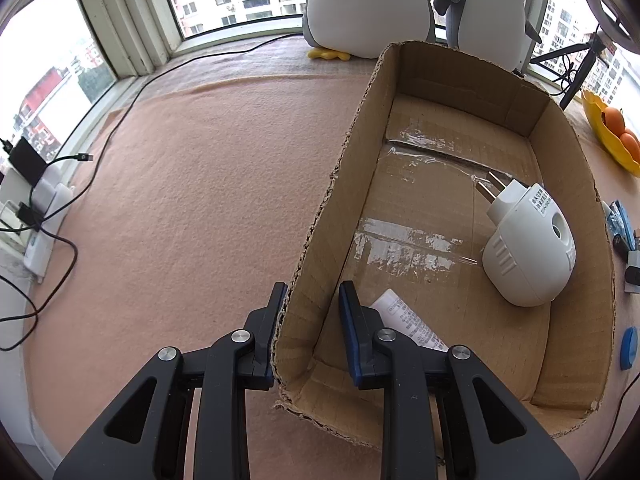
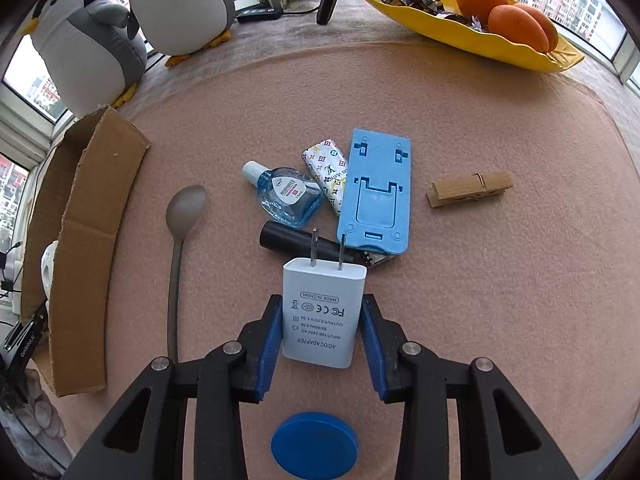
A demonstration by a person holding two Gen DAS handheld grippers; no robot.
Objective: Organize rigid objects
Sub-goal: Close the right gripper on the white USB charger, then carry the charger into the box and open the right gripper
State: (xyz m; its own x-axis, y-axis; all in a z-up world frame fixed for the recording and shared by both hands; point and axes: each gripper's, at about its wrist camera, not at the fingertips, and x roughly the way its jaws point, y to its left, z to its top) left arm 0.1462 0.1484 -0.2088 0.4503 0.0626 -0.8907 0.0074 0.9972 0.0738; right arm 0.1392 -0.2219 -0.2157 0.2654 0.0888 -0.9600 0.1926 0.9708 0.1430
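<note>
An open cardboard box [image 1: 320, 208] lies on the pink cloth. My left gripper [image 1: 312, 304] is shut on its near left wall, one finger outside and one inside. In the box lie a white plug-in device [image 1: 528, 252] and a white printed tube [image 1: 408, 324]. My right gripper [image 2: 322, 320] points down at the cloth, its blue pads against both sides of a white AC adapter [image 2: 324, 312] whose prongs point away. Beyond it lie a black cylinder [image 2: 288, 238], a blue phone stand [image 2: 378, 192], a blue liquid bottle [image 2: 288, 196], a patterned packet [image 2: 328, 172], a grey spoon [image 2: 180, 232] and a wooden clothespin [image 2: 470, 189].
The box [image 2: 92, 216] stands left of the loose items. A blue round lid [image 2: 314, 446] lies under my right gripper. At the back are a yellow dish [image 2: 440, 28] with oranges and two plush penguins [image 2: 88, 48]. A power strip [image 1: 44, 208] with cables sits at the far left.
</note>
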